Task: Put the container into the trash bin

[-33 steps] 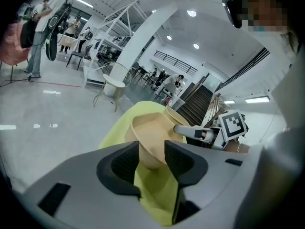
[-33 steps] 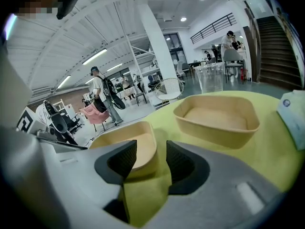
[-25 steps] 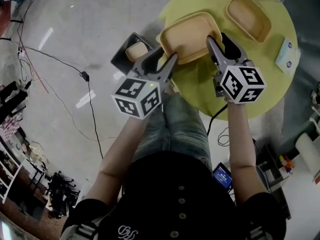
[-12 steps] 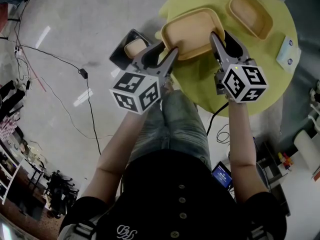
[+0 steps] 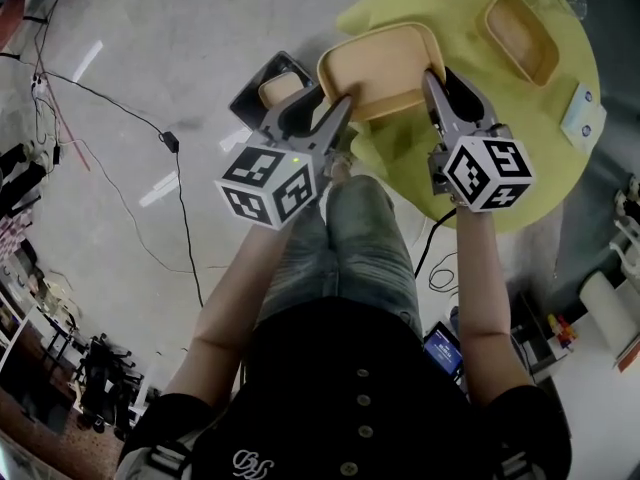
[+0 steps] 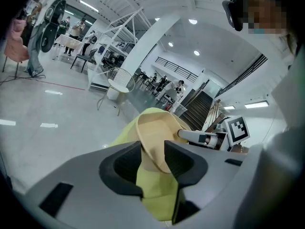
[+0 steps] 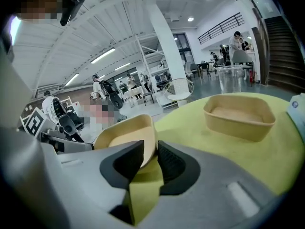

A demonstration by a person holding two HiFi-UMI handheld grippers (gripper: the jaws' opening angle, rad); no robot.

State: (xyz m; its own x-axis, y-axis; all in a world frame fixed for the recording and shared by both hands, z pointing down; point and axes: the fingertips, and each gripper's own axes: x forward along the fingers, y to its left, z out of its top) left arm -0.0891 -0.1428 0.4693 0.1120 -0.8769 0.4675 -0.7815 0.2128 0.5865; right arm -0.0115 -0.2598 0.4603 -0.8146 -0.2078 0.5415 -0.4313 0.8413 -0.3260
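1. container (image 5: 385, 60): large, tan, rectangular with rounded corners; inside shows bare, nothing in it; it sits at the left edge of the yellow surface (image 5: 520, 173), with its left end out past that edge over the floor; whether its base touches the surface, can't tell
2. left gripper (image 6: 153, 152): clamped on the container's left wall; left gripper view shows the wall running down between the two dark pads, one pad inside the container and one outside
3. right gripper (image 7: 150, 155): on the container's right-hand rim, near the corner closest to the person; jaws are closing with the rim between them; right gripper view shows a pad against each face of the wall, so it has a grip
4. trash bin (image 5: 248, 108): dark grey, square, standing on the floor just beside the surface and left of the held container; the container's left corner is close to the bin's rim in head view; the container isn't in the bin
5. in the bin: one smaller tan container (image 5: 282, 88) lying inside; its contents too small to make out
6. second container (image 5: 520, 36): same tan type, upright on the far right part of the surface, well apart from the held one; looks empty in right gripper view
7. clear cup (image 7: 231, 80): upright behind the second container; looks empty
8. pale card (image 5: 581, 111): flat at the surface's right edge
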